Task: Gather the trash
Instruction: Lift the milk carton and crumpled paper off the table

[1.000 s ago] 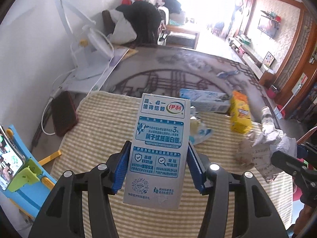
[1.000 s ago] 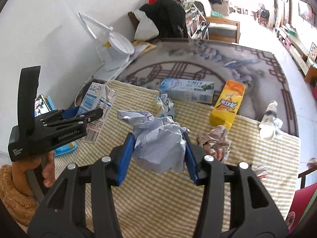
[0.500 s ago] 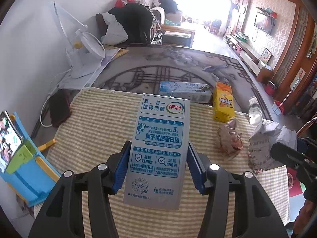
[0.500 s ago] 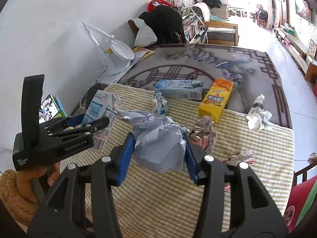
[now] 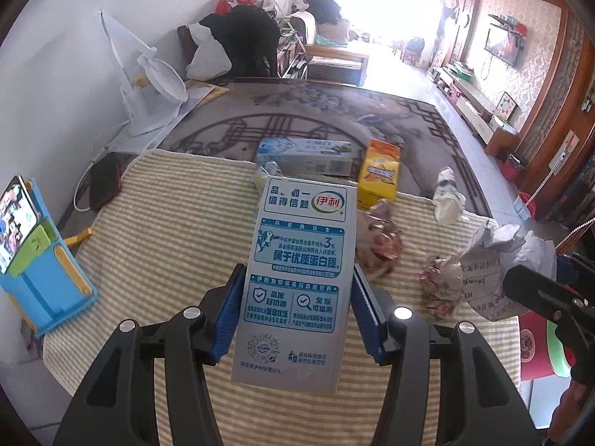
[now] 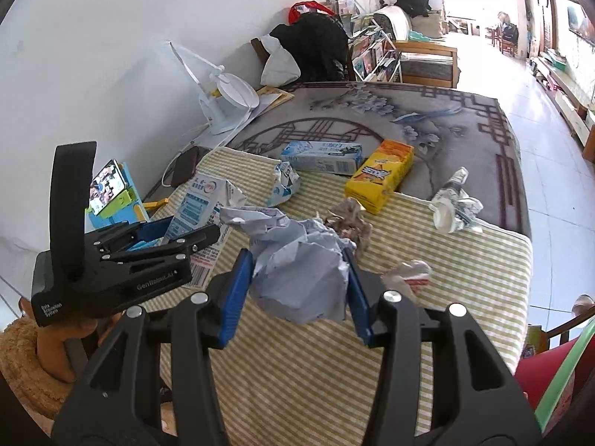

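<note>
Left wrist view: left gripper (image 5: 295,312) clamped on a milk carton (image 5: 297,278), blue pads pressing both its sides, carton upright above the striped cloth (image 5: 167,230). Right wrist view: right gripper (image 6: 295,291) clamped on a crumpled paper ball (image 6: 297,278), lifted over the cloth. Left on the cloth: yellow box (image 6: 379,176), blue box (image 6: 321,156), crushed bottle (image 6: 453,204), small wrappers (image 6: 347,219). Phone on a blue stand (image 5: 41,275) at the cloth's left edge.

White wall (image 5: 55,55), patterned rug (image 5: 297,119), bright sunlit doorway (image 5: 375,11)
</note>
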